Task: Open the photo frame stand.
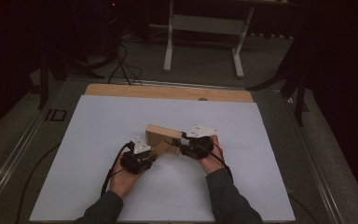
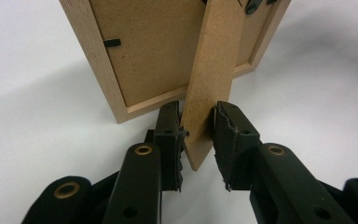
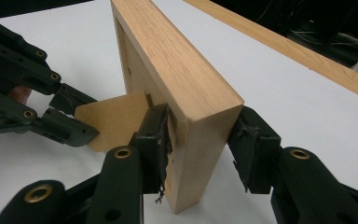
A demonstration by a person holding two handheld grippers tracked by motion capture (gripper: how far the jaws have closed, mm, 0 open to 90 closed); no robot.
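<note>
- A wooden picture frame [image 1: 161, 135] stands on edge near the middle of the white worktop [image 1: 98, 140], its back toward the person.
- From the frame's back a fibreboard easel strut [image 2: 209, 84] swings out toward the left gripper [image 1: 142, 154].
- In the left gripper view, the strut's lower end lies between that gripper's two fingers [image 2: 168, 135]. The left finger touches the strut's face; the right finger sits just beside its other face, with a thin gap that may or may not be closed. So the fingers are nearly together around the strut, but a firm clamp cannot be told for certain.
- In the right gripper view, the right gripper [image 3: 205, 144] straddles the frame's near corner: one finger [image 3: 156, 135] presses the frame's back side, the other rests against the front side of the thick wooden edge. These fingers are clamped on the frame, holding it upright.
- In the high view, the right gripper [image 1: 186, 142] meets the frame's right end, and the left gripper sits just left of and below the frame, at the strut's tip.
- The frame's backing board [image 2: 154, 51] carries a small black turn clip [image 2: 112, 43].
</note>
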